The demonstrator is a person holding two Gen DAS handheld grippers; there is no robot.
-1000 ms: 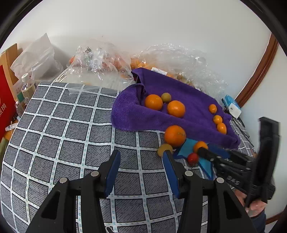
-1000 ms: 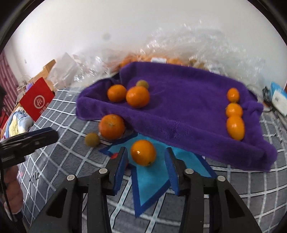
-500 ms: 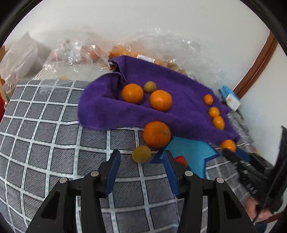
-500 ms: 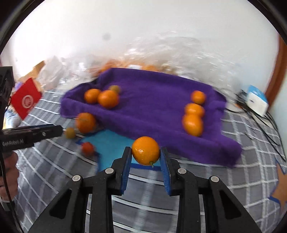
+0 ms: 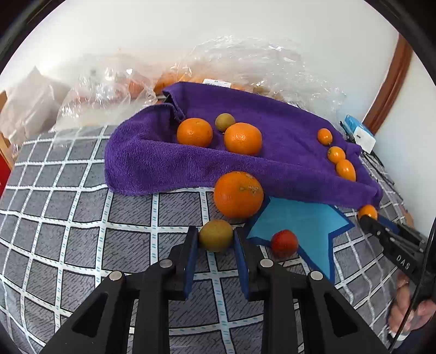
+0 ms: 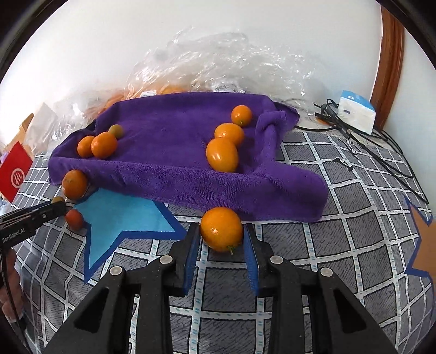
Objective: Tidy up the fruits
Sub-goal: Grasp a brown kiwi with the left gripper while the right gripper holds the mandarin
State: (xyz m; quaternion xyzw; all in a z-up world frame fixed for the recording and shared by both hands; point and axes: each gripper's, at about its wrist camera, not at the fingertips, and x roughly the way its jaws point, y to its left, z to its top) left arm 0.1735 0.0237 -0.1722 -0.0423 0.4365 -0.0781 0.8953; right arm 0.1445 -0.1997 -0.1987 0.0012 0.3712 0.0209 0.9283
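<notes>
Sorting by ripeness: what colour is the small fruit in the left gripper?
Yellowish-green small round fruit, clearest in the left wrist view.

- We note a grey checked cover [image 6: 340, 245] with white grid lines under everything; a blue star patch [image 5: 297, 220] is printed on it.
- Crumpled clear plastic bags [image 6: 223, 65] lie along the white wall [image 5: 218, 24].
- A white-and-blue box [image 6: 355, 113] sits near the brown door frame [image 6: 388, 62], black cables [image 6: 376, 152] beside it.
- A red carton [image 6: 15, 171] stands at the left edge.
</notes>
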